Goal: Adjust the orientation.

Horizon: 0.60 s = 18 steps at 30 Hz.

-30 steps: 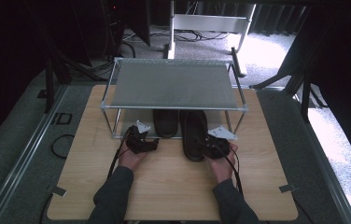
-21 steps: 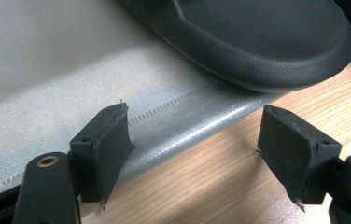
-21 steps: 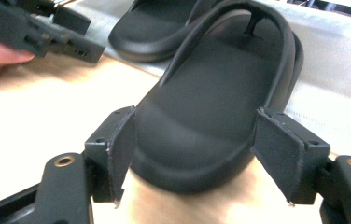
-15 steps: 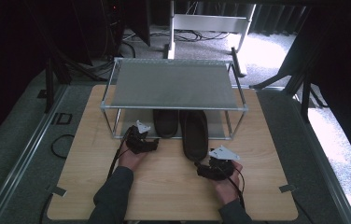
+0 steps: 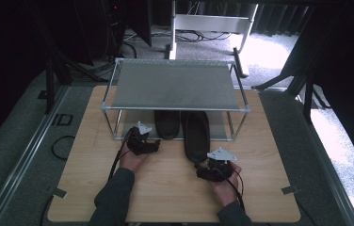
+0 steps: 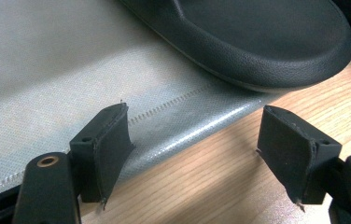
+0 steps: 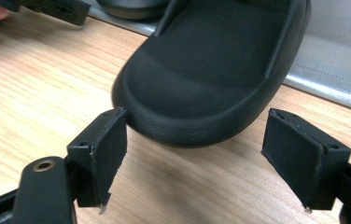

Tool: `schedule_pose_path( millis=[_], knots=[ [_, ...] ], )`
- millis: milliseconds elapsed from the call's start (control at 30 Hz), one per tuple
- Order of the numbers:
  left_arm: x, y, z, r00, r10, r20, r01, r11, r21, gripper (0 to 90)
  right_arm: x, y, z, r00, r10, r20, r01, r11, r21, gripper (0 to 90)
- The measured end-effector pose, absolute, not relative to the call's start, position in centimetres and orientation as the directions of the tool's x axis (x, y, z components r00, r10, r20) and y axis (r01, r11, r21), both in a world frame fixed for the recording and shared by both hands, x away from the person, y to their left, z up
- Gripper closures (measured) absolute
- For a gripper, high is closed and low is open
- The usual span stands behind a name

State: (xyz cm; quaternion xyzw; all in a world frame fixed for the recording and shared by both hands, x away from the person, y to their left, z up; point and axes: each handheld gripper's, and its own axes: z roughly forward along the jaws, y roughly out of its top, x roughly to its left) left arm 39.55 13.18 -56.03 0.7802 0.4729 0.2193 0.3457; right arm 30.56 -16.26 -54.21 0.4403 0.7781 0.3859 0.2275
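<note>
Table: a wooden top is seen in the high view, with a rack set on its far half and both grippers on the near half.
Rack: a metal frame with a grey mesh top shelf is stood at the middle; a grey lower shelf is laid just above the tabletop.
Right shoe: a black slip-on is laid with its far end on the lower shelf and its near end stuck out over the wood; it is seen close up in the right gripper view, its rounded end between and just beyond the jaws.
Left shoe: a black slip-on is set under the top shelf, just left of the right shoe; its end is rested on the lower shelf's near edge.
Left gripper: it is held near the rack's near left leg, beside the left shoe; the jaws are spread wide, with nothing held.
Right gripper: it is held at the near end of the right shoe; the jaws are spread wide, apart from the shoe.
</note>
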Motion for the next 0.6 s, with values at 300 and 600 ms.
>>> schedule_pose_path(
  millis=[300,600],
  knots=[
    [39.6,13.1,-56.0,0.457,0.889,0.021,0.586,-0.318,0.746,26.0,31.1,-16.5,-54.3,-0.502,0.865,-0.017,0.510,0.312,0.802,24.9],
    [39.6,13.0,-56.1,0.457,0.889,0.031,0.586,-0.327,0.742,26.0,32.2,-17.2,-54.3,-0.506,0.862,-0.021,0.508,0.317,0.801,31.4]
  ],
)
